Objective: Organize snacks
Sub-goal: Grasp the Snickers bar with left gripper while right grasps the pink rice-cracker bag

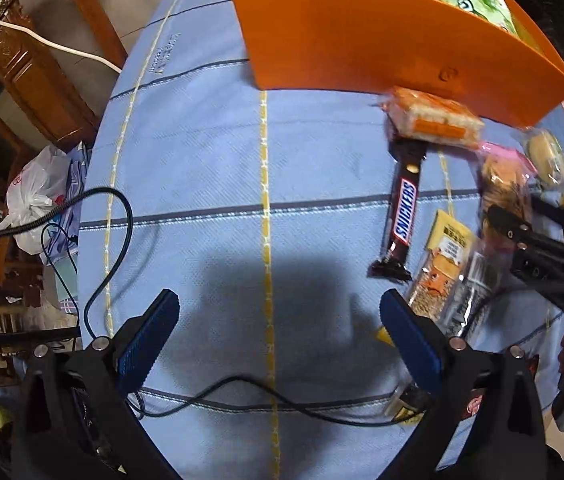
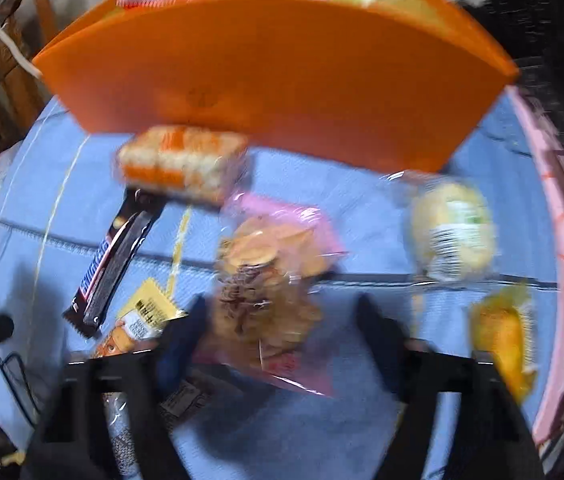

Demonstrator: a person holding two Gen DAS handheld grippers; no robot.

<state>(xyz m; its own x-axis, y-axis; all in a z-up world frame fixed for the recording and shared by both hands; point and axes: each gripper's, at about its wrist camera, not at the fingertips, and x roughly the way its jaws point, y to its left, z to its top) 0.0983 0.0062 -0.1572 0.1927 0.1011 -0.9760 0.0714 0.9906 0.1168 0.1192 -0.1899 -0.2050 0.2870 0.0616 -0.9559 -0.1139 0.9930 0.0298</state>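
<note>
Now poised lower centre: right gripper (image 2: 282, 332), jaws apart astride pink-wrapped cookie pack (image 2: 269, 288), long axis running up-frame toward orange box (image 2: 273, 80); left gripper (image 1: 277, 328) open, empty.

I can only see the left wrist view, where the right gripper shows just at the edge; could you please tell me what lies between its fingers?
Observer: In the right wrist view, the pink-wrapped pastry bag lies between the fingers of the right gripper. Blue cloth shows between the bag and one finger, so it does not look clamped.
Operator: Thank you. Is anything lying beyond that bag?
Observer: Yes, a yellow-orange packet lies by itself near the table's pink rim.
Operator: And the pale round bun?
Observer: The bun lies barcode up, apart from the bag.
</note>
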